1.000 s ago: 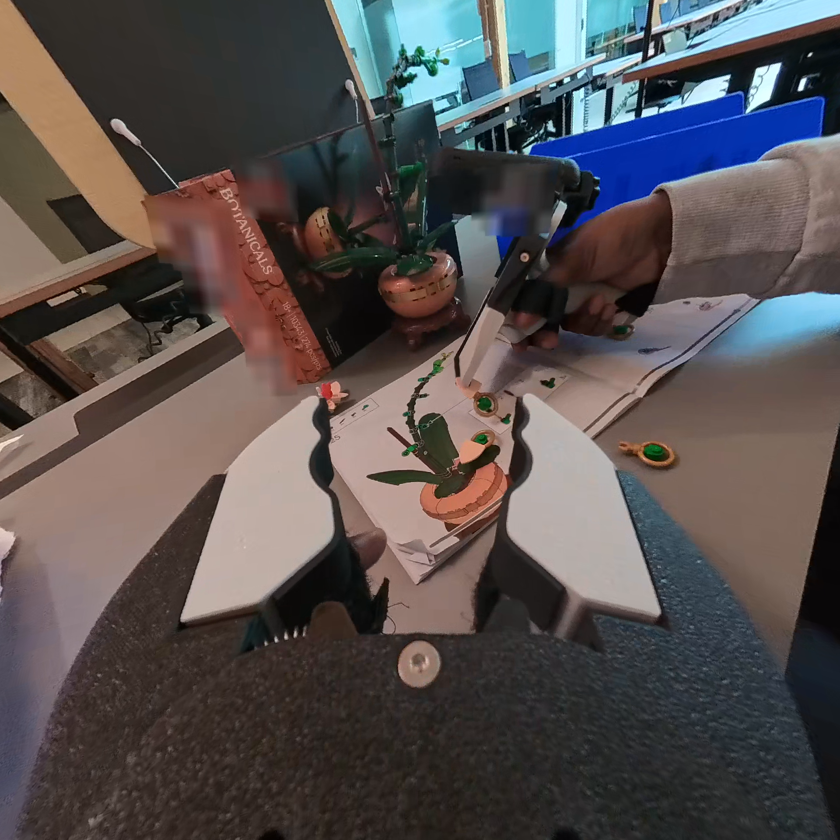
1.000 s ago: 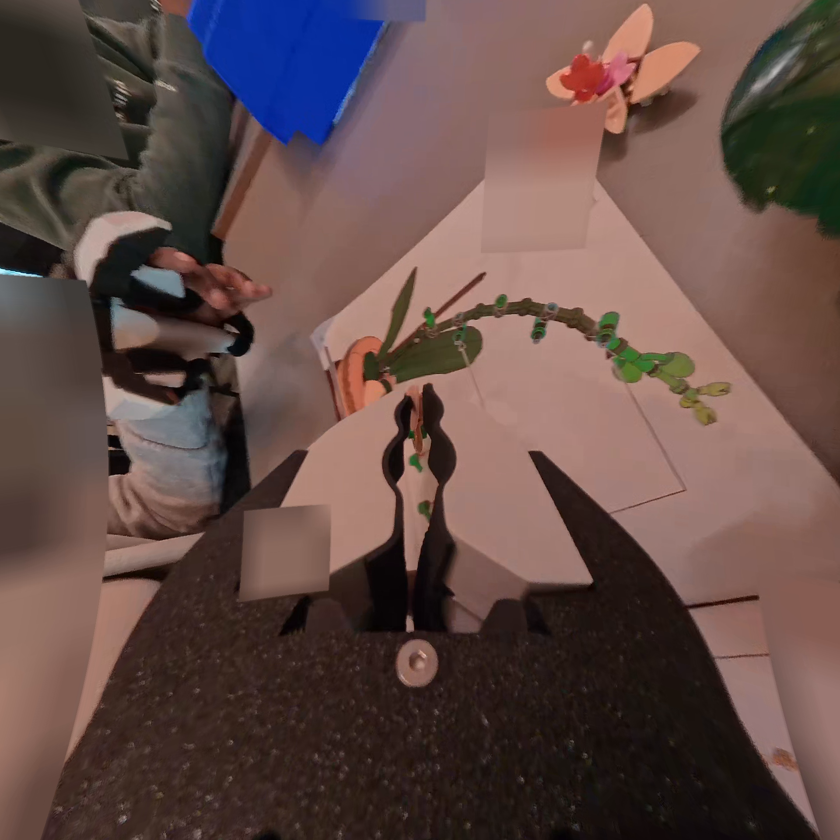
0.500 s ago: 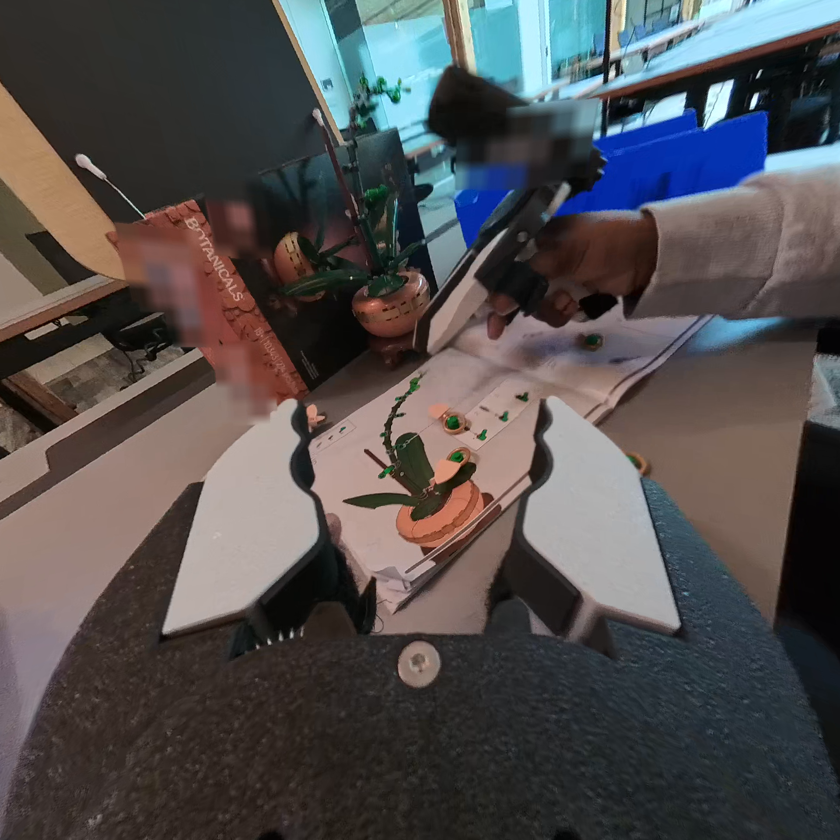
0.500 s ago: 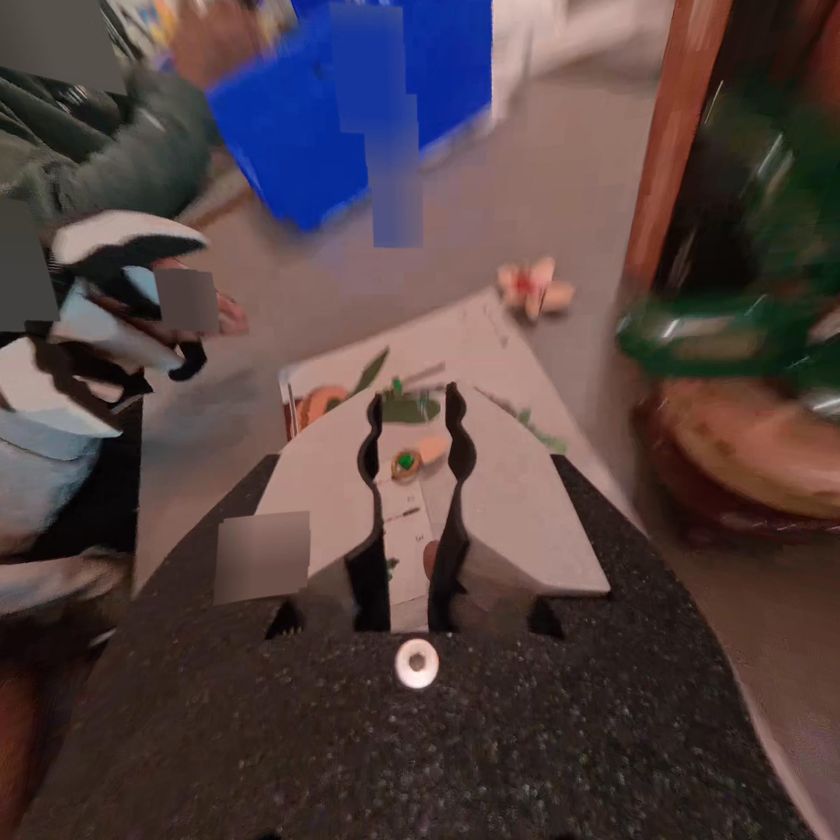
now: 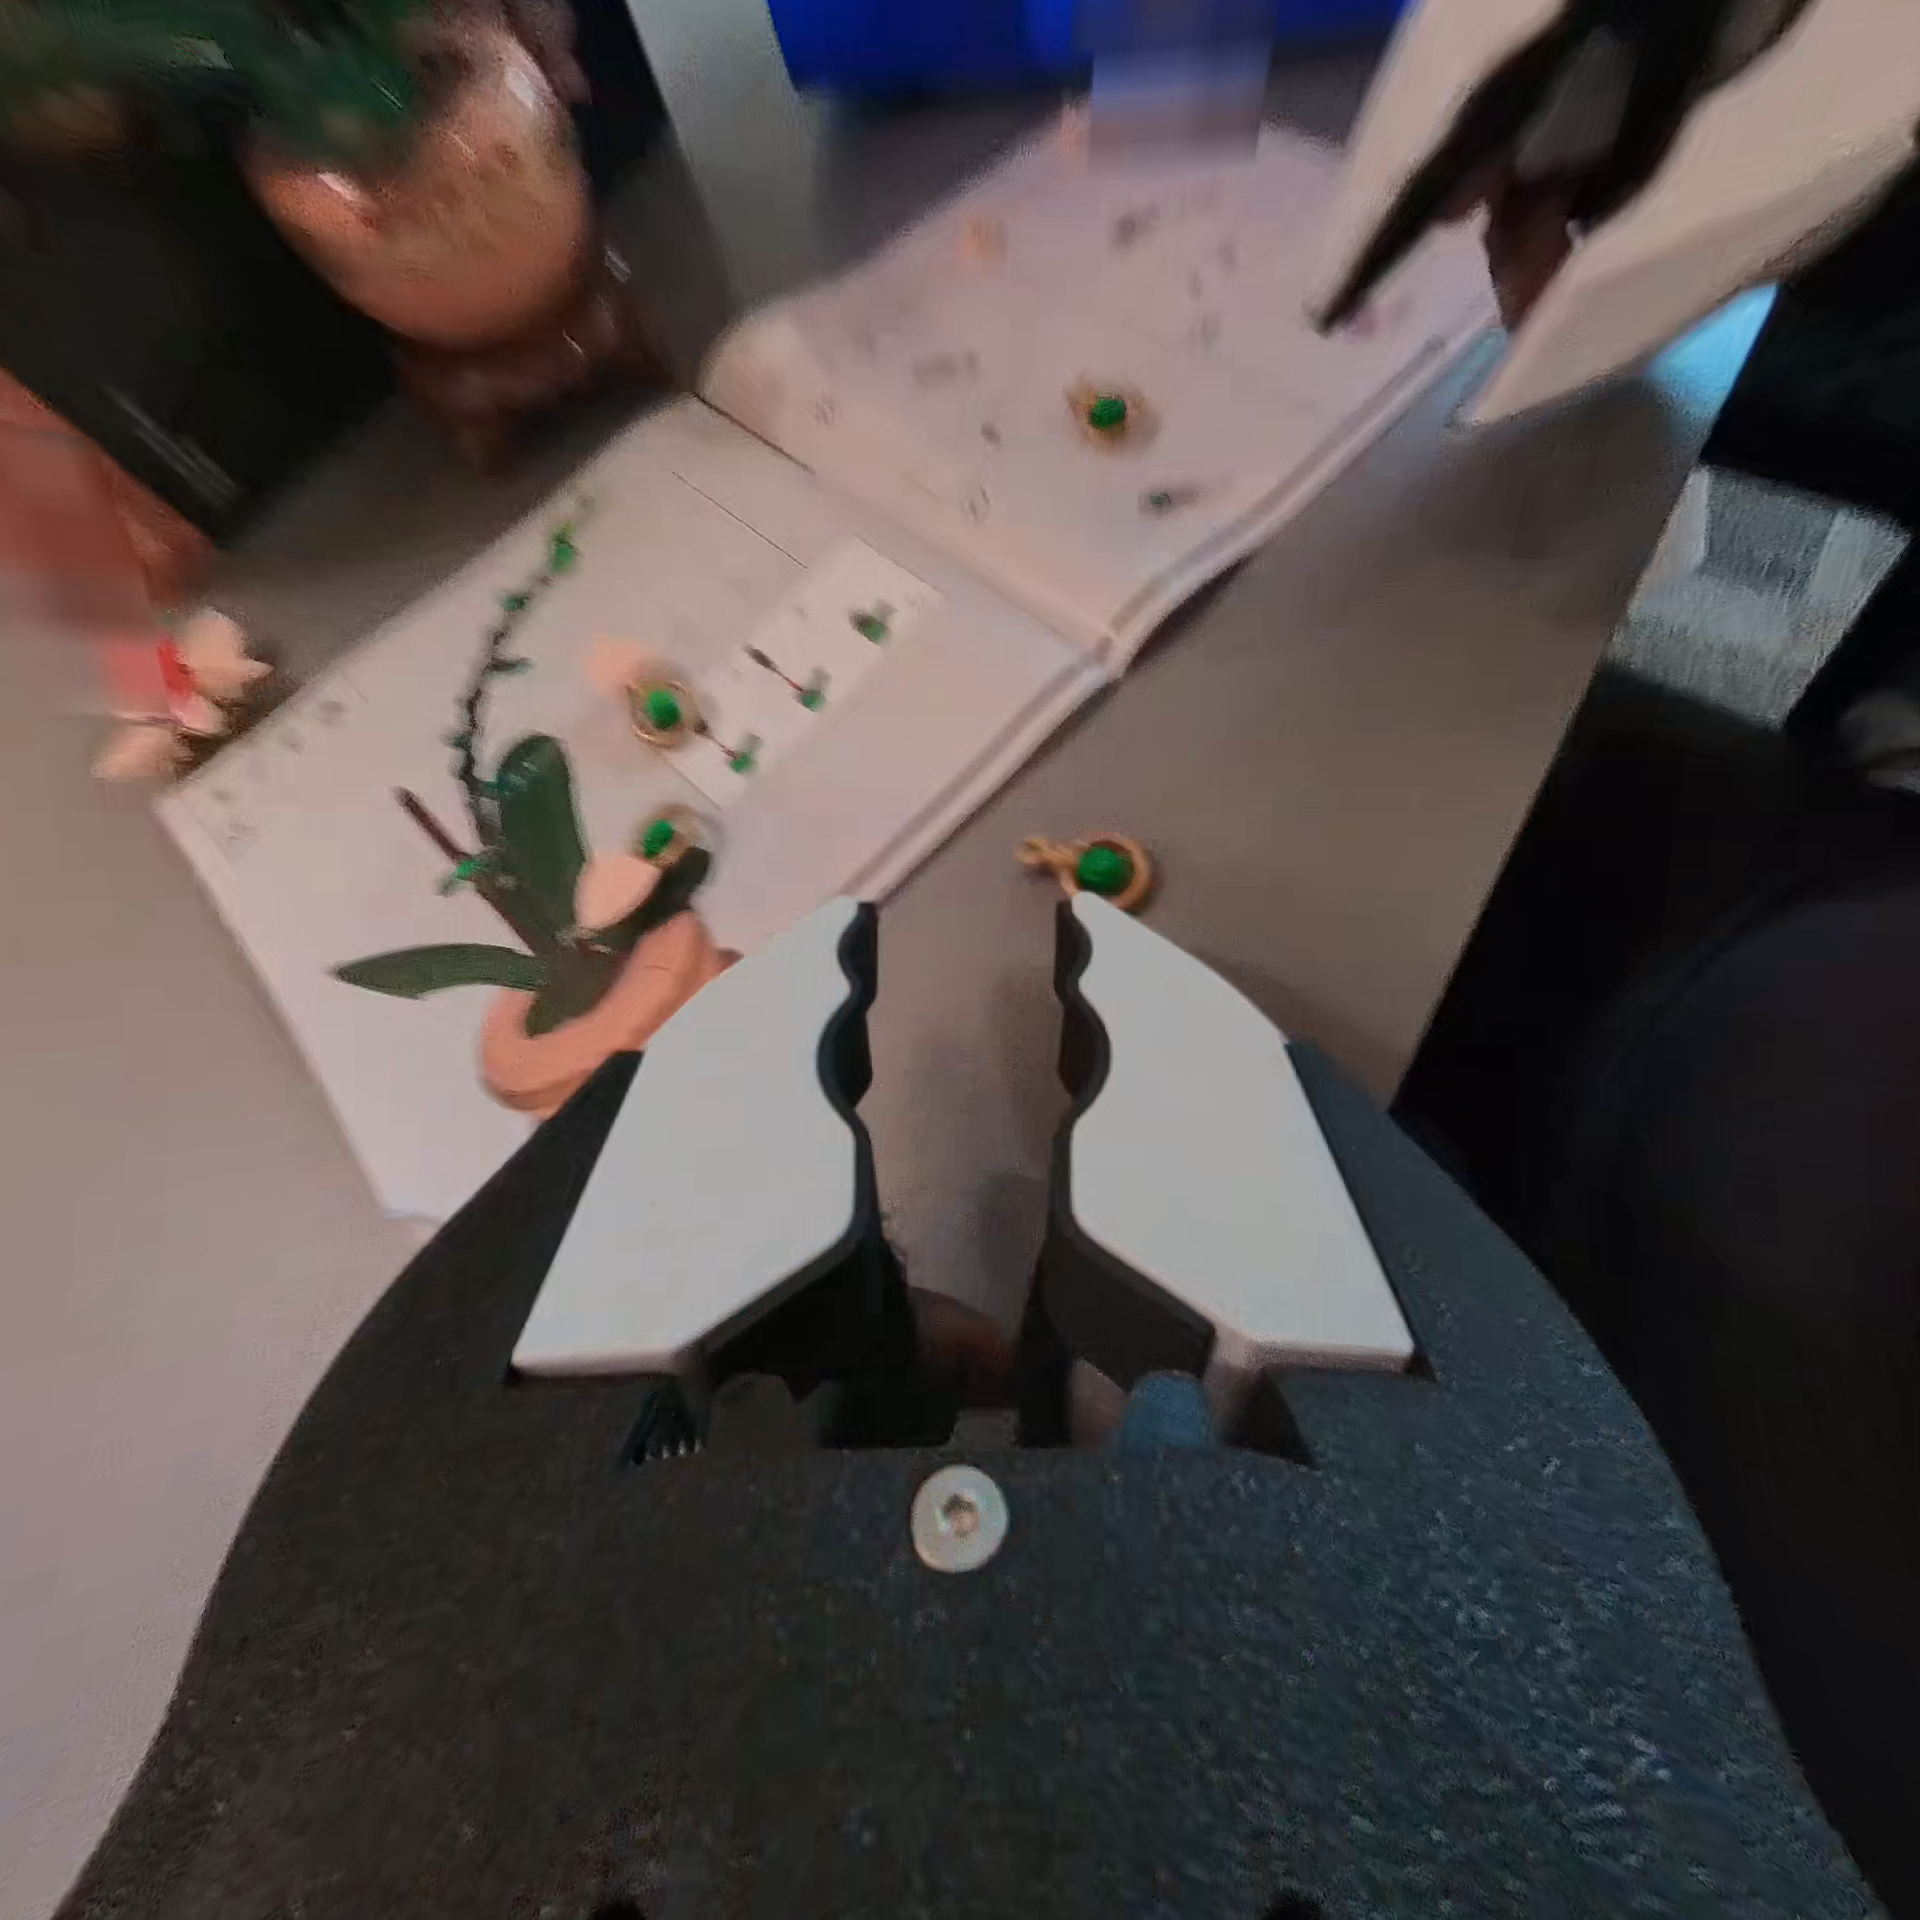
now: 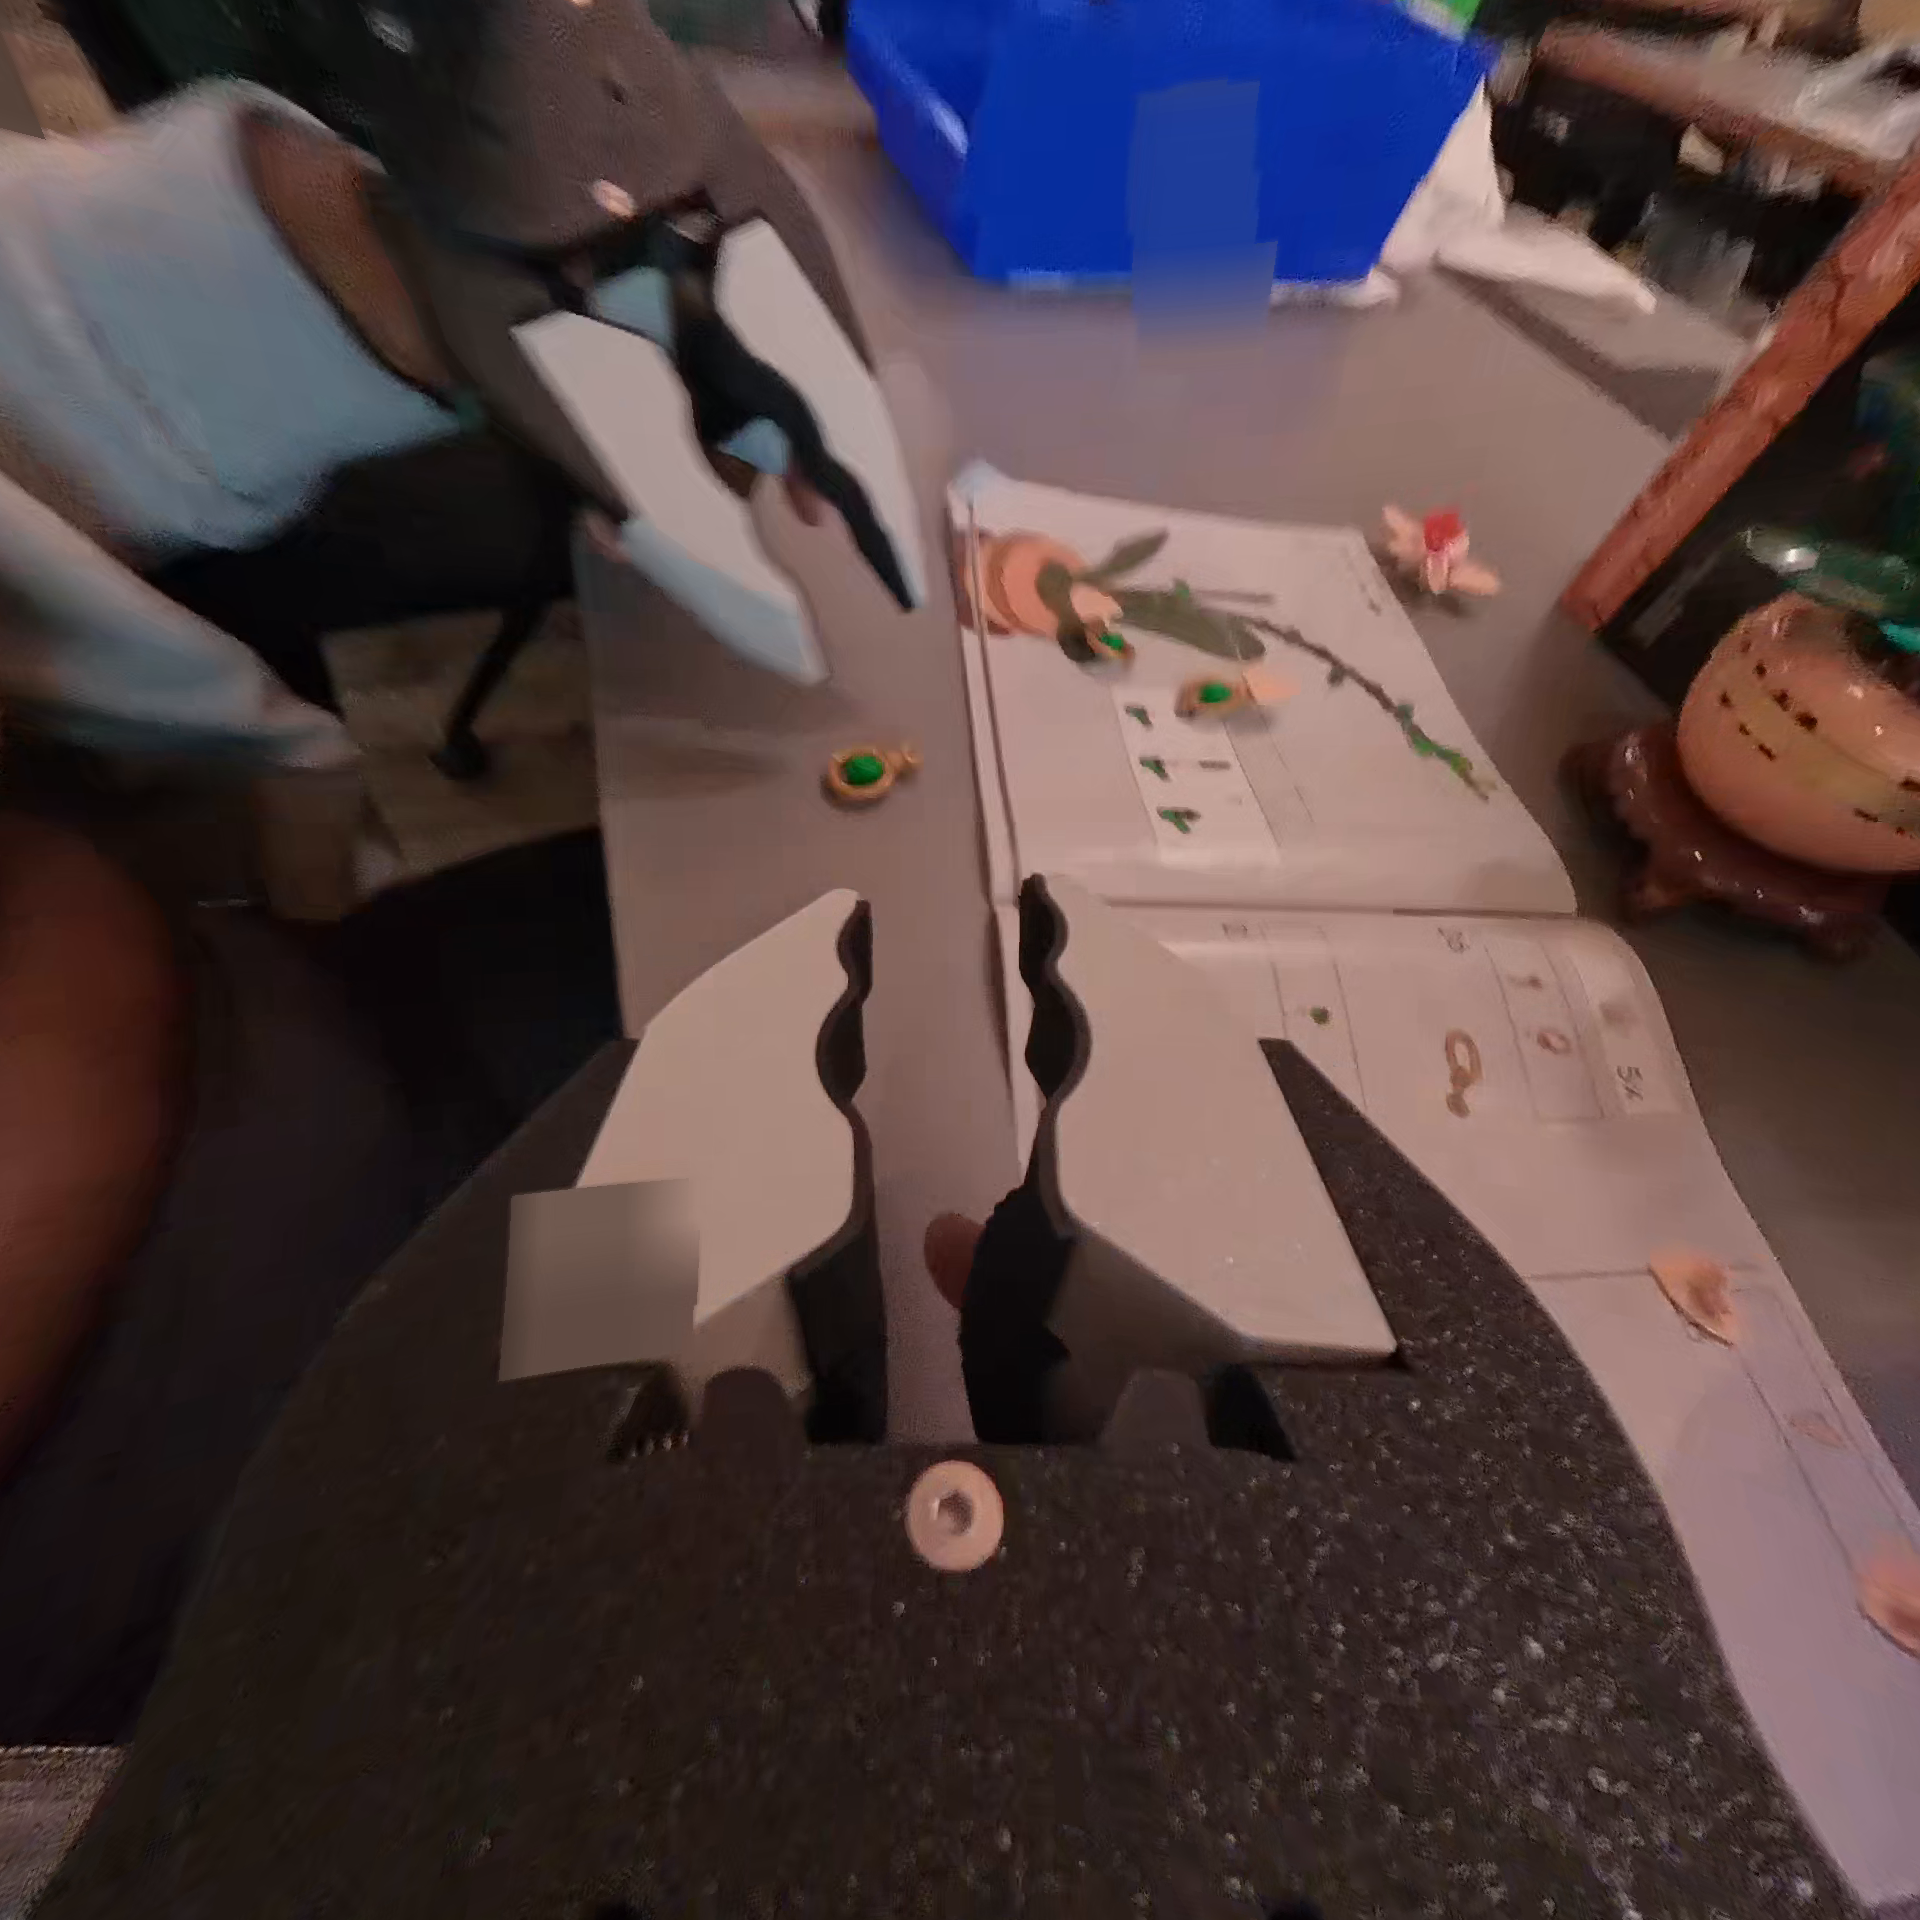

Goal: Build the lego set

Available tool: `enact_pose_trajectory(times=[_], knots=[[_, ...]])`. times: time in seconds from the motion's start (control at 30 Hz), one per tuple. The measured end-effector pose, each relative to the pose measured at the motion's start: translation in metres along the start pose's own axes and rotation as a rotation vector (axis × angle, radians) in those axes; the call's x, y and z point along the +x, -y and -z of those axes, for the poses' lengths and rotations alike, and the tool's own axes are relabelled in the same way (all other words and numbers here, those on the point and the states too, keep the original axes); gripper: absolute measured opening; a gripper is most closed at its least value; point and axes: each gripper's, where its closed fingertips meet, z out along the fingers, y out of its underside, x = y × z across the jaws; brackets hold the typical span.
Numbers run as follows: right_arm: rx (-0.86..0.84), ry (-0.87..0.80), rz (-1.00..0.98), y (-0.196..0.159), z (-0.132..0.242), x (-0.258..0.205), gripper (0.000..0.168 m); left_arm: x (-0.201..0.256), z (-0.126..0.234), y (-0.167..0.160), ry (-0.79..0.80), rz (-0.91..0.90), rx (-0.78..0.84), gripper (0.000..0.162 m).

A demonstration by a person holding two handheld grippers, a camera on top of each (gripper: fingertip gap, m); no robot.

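A small gold ring piece with a green stud (image 5: 1091,868) lies on the grey table just off the open instruction booklet (image 5: 935,582). My left gripper (image 5: 966,914) is open and empty, its tips just short of that piece. A similar piece with a pale petal (image 5: 660,712) lies on the booklet's near page, another (image 5: 1103,410) on the far page. My right gripper (image 6: 945,904) is open and empty above the booklet's spine (image 6: 1299,727). In the right wrist view the table piece (image 6: 862,774) sits below the left gripper (image 6: 857,634).
The built orchid's pink pot (image 5: 436,229) stands behind the booklet, and a loose pink flower (image 5: 177,696) lies at its corner. Pale petal pieces (image 6: 1694,1288) lie on the near page. A blue bin (image 6: 1143,135) stands at the far end. The table edge (image 6: 603,831) is close.
My right gripper opened, left its gold-and-green piece on the booklet and pulled up and back. My left gripper swung down toward the piece on the table and its jaws narrowed.
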Motion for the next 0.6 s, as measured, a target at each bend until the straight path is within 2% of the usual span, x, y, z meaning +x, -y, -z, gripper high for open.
enact_pose_trajectory(times=[0.1,0.2,0.3,0.37,0.43,0.5,0.6], knots=[[-0.084,0.027,0.022,-0.007,-0.013,0.006,0.027,0.025,-0.012,-0.001,-0.007,0.009,-0.073,0.044],[-0.1,0.032,0.079,-0.001,-0.02,0.005,0.027,0.022,-0.02,-0.002,0.09,0.014,-0.133,0.043],[-0.064,0.033,0.09,0.005,-0.021,0.002,0.026,0.019,-0.025,-0.001,0.09,0.048,-0.137,0.037],[-0.066,0.024,0.089,0.002,-0.02,0.003,0.026,0.024,-0.026,-0.001,0.013,0.028,-0.132,0.028],[-0.078,0.018,0.091,-0.003,-0.018,0.003,0.026,0.032,-0.025,-0.002,-0.129,-0.007,-0.118,0.02],[-0.082,0.028,0.085,-0.006,-0.017,-0.001,0.026,0.036,-0.021,-0.005,-0.259,-0.055,-0.098,0.018],[-0.064,0.07,0.083,-0.006,-0.016,-0.011,0.026,0.033,-0.012,-0.008,-0.299,-0.115,-0.087,0.021]])
